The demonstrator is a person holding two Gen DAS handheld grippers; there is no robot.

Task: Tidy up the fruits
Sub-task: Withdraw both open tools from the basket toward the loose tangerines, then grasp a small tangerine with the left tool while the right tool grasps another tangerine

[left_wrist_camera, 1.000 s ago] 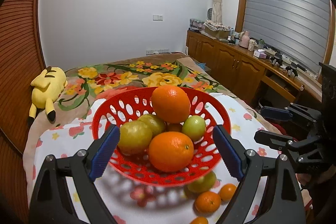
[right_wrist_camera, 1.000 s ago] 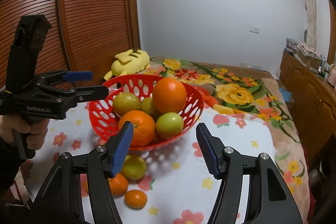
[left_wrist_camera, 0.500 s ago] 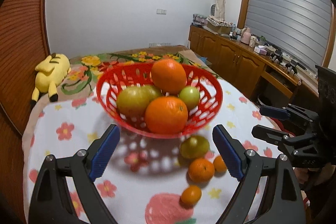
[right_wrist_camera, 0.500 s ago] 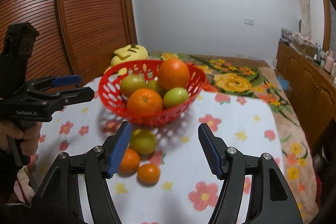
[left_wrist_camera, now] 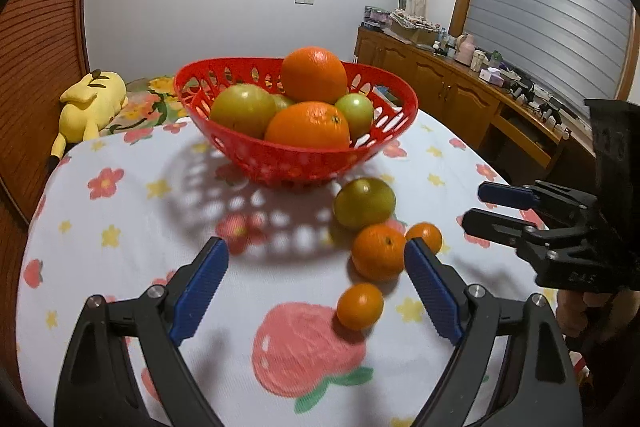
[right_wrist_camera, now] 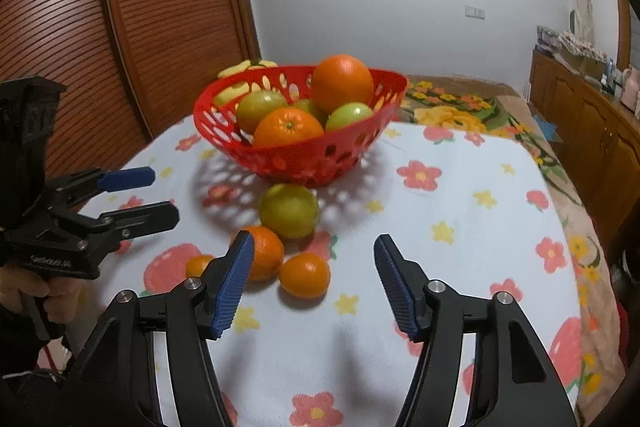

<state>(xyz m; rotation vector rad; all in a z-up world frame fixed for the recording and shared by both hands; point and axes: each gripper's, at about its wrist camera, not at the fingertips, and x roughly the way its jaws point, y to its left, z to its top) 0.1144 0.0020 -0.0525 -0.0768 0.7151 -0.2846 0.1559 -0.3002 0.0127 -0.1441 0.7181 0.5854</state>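
A red basket (left_wrist_camera: 280, 163) stands on the flowered tablecloth (left_wrist_camera: 120, 227), heaped with oranges and green fruits. In front of it lie a loose green fruit (left_wrist_camera: 364, 203), an orange (left_wrist_camera: 378, 251) and two small oranges (left_wrist_camera: 360, 305). My left gripper (left_wrist_camera: 315, 247) hangs open just above the cloth, the orange by its right pad. In the right wrist view the basket (right_wrist_camera: 304, 163), the green fruit (right_wrist_camera: 289, 205) and a small orange (right_wrist_camera: 305, 275) lie ahead. My right gripper (right_wrist_camera: 314, 239) is closing and nothing is between its pads.
A yellow plush toy (left_wrist_camera: 92, 103) lies on the bed behind the table. Wooden cabinets (left_wrist_camera: 460, 95) run along the right wall, a slatted wooden door (right_wrist_camera: 120, 47) along the left. Each gripper shows in the other's view: right gripper (left_wrist_camera: 476, 206), left gripper (right_wrist_camera: 160, 197).
Both grippers have sunk and drawn back from the basket towards the loose fruits on the cloth. The right jaws stand slightly narrower than half a second ago.
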